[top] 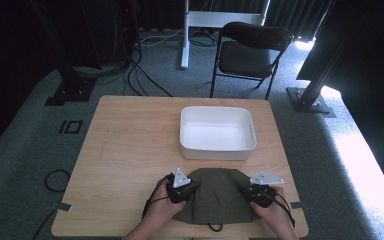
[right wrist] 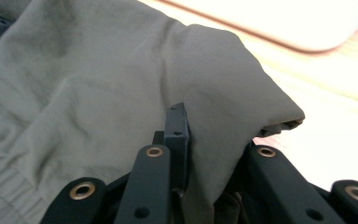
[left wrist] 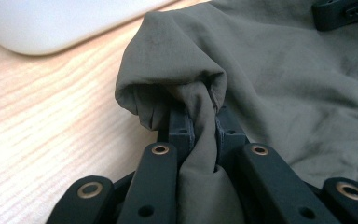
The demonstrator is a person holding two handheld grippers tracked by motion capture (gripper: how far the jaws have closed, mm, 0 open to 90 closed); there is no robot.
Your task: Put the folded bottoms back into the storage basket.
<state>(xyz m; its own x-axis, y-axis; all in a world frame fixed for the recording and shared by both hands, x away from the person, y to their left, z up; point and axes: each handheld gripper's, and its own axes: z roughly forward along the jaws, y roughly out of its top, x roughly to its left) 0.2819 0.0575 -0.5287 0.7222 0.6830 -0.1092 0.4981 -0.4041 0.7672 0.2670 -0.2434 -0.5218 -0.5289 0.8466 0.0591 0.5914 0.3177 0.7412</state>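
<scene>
step: you are pinching the olive garment (top: pixel 215 195) at the table's near edge | left claw (left wrist: pixel 200 126) clamping its left fold, right claw (right wrist: pixel 200 135) clamping its right | next: lifting evenly toward the white bin (top: pixel 217 150), I judge

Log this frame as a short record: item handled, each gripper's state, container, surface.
item: olive-green fabric garment, lying at the table's near edge
left gripper: shut on the garment's left edge
right gripper: shut on the garment's right edge
container: white rectangular plastic bin, empty, beyond the garment
surface: light wooden table
</scene>
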